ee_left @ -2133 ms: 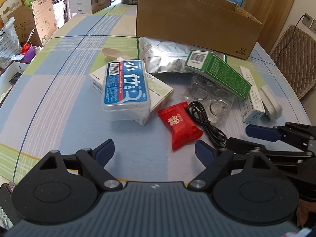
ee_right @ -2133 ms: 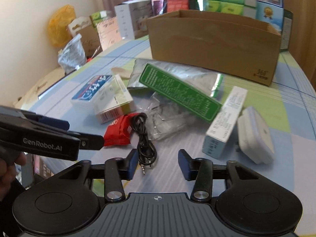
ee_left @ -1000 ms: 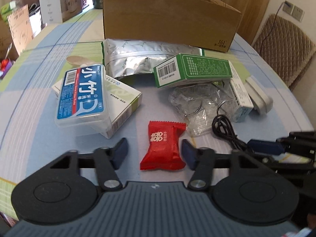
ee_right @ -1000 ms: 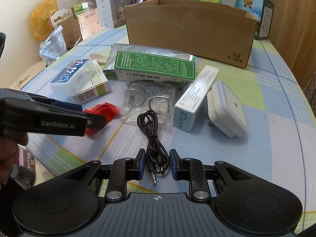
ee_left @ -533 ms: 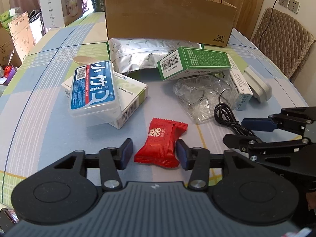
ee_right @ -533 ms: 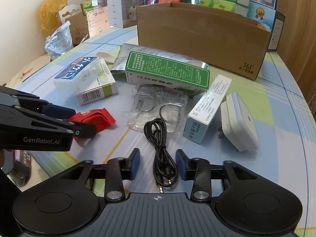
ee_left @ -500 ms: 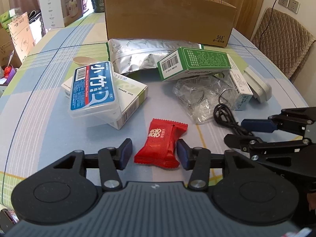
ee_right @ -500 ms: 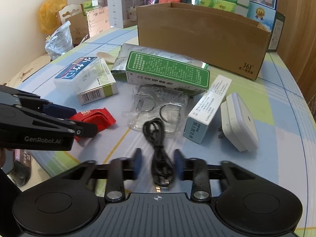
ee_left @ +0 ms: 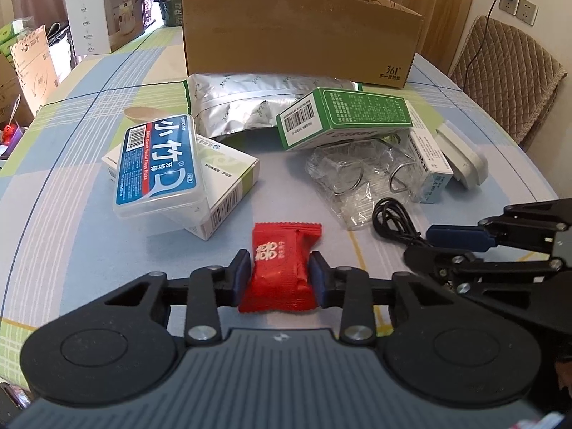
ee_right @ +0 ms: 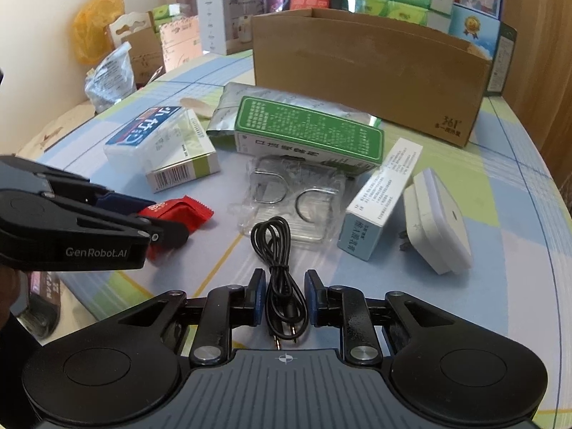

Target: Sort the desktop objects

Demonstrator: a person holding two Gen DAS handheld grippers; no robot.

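While the red candy packet (ee_left: 280,266) lay on the checked tablecloth (ee_left: 89,243), the left gripper (ee_left: 279,279) pinched it, both pads touching its sides. At three o'clock, the right gripper (ee_right: 285,298) straddled the coiled black cable (ee_right: 277,268), jaws narrowed but not visibly touching it, with the cardboard box (ee_left: 304,39) at twelve o'clock.

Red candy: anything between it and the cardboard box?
Yes. The left gripper is shut on the candy at the near edge; the box sits at the far side. Between them lie the foil pouch, the green carton and the floss case. Lifted over them, nothing visible blocks the way.
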